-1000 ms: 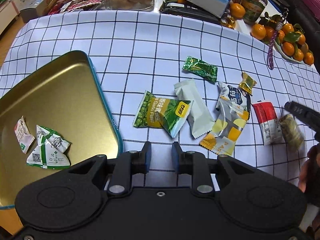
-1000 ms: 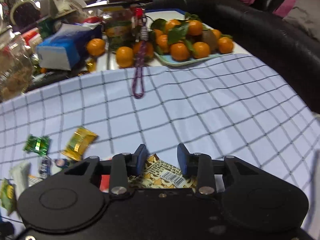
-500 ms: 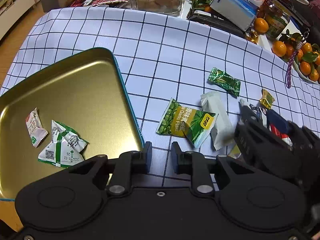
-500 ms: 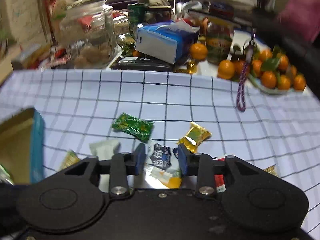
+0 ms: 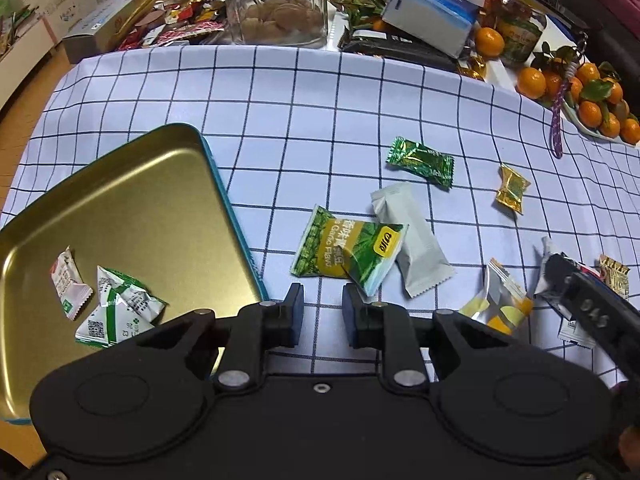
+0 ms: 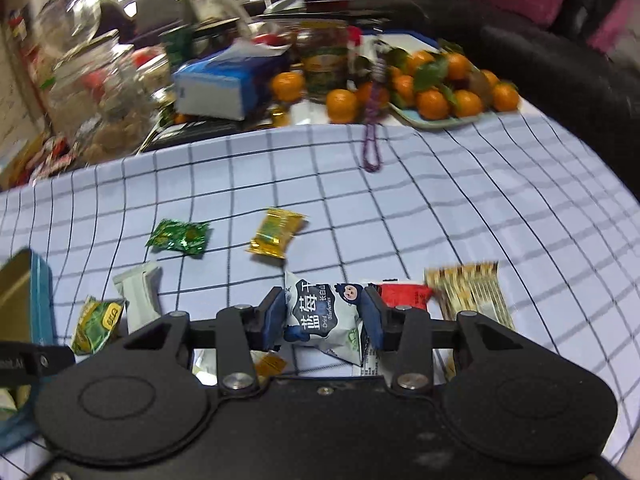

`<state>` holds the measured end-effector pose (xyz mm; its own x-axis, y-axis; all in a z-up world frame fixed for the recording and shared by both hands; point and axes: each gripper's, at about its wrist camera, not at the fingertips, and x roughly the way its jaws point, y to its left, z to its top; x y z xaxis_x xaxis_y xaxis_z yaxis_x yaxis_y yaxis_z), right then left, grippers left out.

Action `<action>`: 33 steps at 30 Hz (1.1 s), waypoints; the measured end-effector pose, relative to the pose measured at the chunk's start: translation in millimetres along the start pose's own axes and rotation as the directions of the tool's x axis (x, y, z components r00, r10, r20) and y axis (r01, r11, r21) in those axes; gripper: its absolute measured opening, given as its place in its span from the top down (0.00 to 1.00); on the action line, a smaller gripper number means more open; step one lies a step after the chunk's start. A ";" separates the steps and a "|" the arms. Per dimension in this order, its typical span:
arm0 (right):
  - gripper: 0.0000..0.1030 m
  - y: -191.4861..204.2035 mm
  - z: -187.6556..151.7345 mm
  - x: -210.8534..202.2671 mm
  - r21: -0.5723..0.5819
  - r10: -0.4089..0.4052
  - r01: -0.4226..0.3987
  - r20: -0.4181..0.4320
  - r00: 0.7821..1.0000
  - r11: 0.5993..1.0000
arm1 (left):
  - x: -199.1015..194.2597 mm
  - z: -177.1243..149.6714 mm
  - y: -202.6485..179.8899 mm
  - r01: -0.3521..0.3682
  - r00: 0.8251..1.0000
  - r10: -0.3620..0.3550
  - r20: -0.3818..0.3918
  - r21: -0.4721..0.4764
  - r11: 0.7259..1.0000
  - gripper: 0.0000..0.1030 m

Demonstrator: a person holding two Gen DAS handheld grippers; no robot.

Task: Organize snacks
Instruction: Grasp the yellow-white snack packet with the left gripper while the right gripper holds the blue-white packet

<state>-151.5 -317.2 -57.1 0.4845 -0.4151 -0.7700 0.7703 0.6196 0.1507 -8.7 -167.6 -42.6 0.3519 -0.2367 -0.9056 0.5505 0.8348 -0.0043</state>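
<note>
A gold tin tray [image 5: 132, 208] with a teal rim lies at the left and holds three small packets [image 5: 116, 308]. My left gripper [image 5: 319, 312] is open and empty just in front of a green garlic-flavour packet [image 5: 348, 254]. A white packet [image 5: 412, 238], a green candy [image 5: 420, 160] and a gold candy [image 5: 512, 188] lie on the checked cloth. My right gripper [image 6: 322, 316] has its jaws on either side of a blue-and-white dried blueberry packet [image 6: 324, 320]. A red packet [image 6: 404, 294] and a gold-brown bar [image 6: 468, 292] lie beside it.
At the back stand a glass cookie jar [image 5: 280, 8], a blue tissue box [image 5: 432, 12], a jar [image 5: 520, 36] and a plate of oranges [image 6: 440, 92]. A purple cord [image 6: 372, 140] lies on the cloth. A black sofa [image 6: 560, 64] borders the right.
My right gripper swung back to the right and came down around the blueberry packet. The left gripper shifted slightly and stays empty.
</note>
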 end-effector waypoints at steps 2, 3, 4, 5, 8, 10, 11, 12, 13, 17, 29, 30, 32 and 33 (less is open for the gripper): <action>0.61 -13.2 0.4 -3.3 0.068 0.013 -0.013 -0.006 1.000 0.998 | 0.9 -1.0 -3.1 0.009 1.000 -0.009 -0.006 0.012 1.000 0.70; 0.63 -19.4 1.0 -4.3 0.095 0.026 -0.025 -0.009 1.000 0.995 | 0.8 -1.8 -4.7 0.011 1.000 -0.010 -0.007 0.019 1.000 0.70; 0.63 -25.2 2.5 -4.1 0.121 0.041 -0.039 -0.013 0.999 0.992 | 0.7 -2.8 -6.4 0.012 1.000 -0.011 -0.005 0.027 1.000 0.70; 0.64 -30.5 3.9 -4.5 0.146 0.060 -0.057 -0.017 0.998 0.988 | 0.7 -3.7 -8.2 0.011 1.000 -0.011 -0.004 0.039 0.999 0.70; 0.66 -44.9 8.3 -7.3 0.240 0.115 -0.109 -0.013 0.993 0.965 | 1.5 -5.8 -13.4 0.007 1.000 -0.007 -0.001 0.066 0.998 0.70; 0.66 -53.9 10.2 -9.0 0.318 0.150 -0.141 -0.004 0.989 0.938 | 2.8 -7.2 -16.5 0.009 1.000 -0.009 -0.005 0.082 0.997 0.70; 0.66 -59.8 11.6 -9.4 0.362 0.171 -0.160 0.001 0.985 0.918 | 3.1 -8.0 -18.3 0.011 1.000 -0.011 -0.005 0.090 0.996 0.70; 0.66 -64.3 12.4 -10.0 0.395 0.188 -0.176 0.008 0.982 0.902 | 3.4 -8.7 -20.4 0.012 1.000 -0.012 -0.003 0.098 0.995 0.70; 0.66 -67.8 13.0 -11.1 0.419 0.198 -0.187 0.018 0.980 0.888 | 3.6 -9.3 -22.9 0.011 1.000 -0.011 -0.001 0.109 0.994 0.70; 0.65 -74.9 20.9 -17.6 0.454 0.197 -0.211 0.080 0.977 0.865 | 3.0 -12.3 -35.1 0.013 1.000 -0.016 0.017 0.161 0.987 0.70; 0.65 -65.9 29.5 -23.4 0.230 -0.106 0.079 0.109 0.988 0.970 | 7.2 -21.5 -73.7 0.120 0.991 -0.132 0.022 0.284 0.951 0.70; 0.65 -65.7 28.3 -21.9 0.215 -0.120 0.095 0.104 0.987 0.972 | 6.7 -22.0 -75.4 0.129 0.990 -0.141 0.022 0.288 0.949 0.70; 0.65 -64.9 25.6 -19.3 0.191 -0.150 0.130 0.096 0.984 0.973 | 3.2 -22.9 -77.8 0.143 0.986 -0.160 0.035 0.299 0.943 0.70; 0.65 -64.8 24.7 -18.0 0.180 -0.162 0.144 0.092 0.982 0.973 | 1.1 -23.3 -79.2 0.149 0.984 -0.171 0.044 0.311 0.939 0.70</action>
<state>-199.9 -366.4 -37.6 0.3889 -0.5697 -0.7240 0.8939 0.4235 0.1470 -69.5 -222.4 -53.2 0.2859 -0.3976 -0.8719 0.8044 0.5940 -0.0072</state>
